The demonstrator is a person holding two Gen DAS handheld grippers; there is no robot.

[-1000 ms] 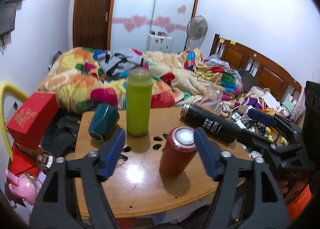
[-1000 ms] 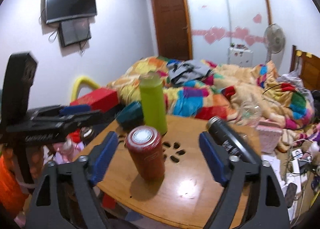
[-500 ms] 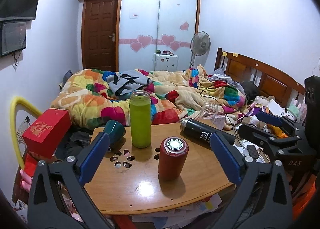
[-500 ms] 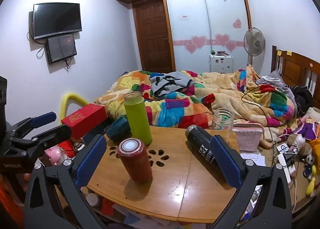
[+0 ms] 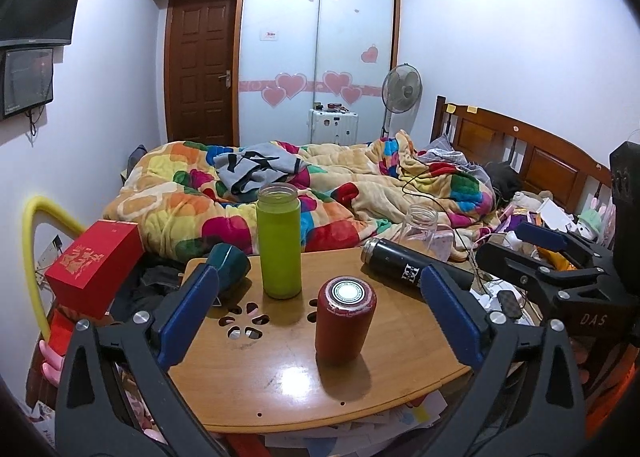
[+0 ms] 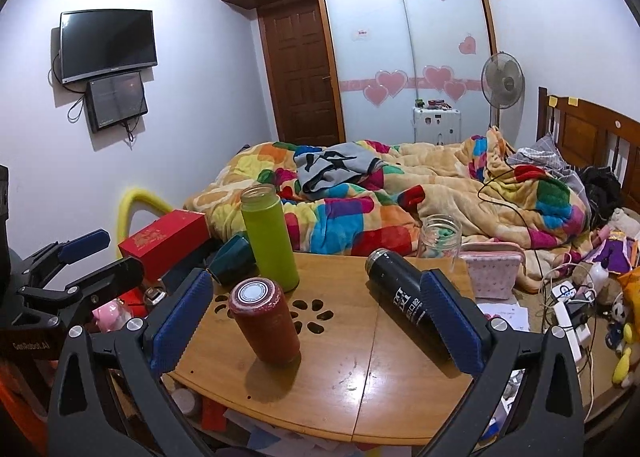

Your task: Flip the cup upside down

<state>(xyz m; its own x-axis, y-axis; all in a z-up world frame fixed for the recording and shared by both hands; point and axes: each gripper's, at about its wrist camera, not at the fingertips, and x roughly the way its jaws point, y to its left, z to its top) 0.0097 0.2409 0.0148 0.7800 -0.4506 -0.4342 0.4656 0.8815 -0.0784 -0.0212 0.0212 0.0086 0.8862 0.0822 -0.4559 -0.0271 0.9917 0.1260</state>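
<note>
Red cup stands dead ahead of both wide-spread, empty grippers.

The left gripper (image 5: 318,311) and right gripper (image 6: 316,315) hover short of the red cup (image 5: 345,324), which stands on end, long axis vertical, on the wooden table (image 5: 400,373); it sits more squarely before the left. Beyond it, a green bottle (image 5: 279,241) stands and a black flask (image 5: 412,267) lies.

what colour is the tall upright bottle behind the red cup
Lime green, the tall plastic bottle; clearest in the left wrist view.
</note>
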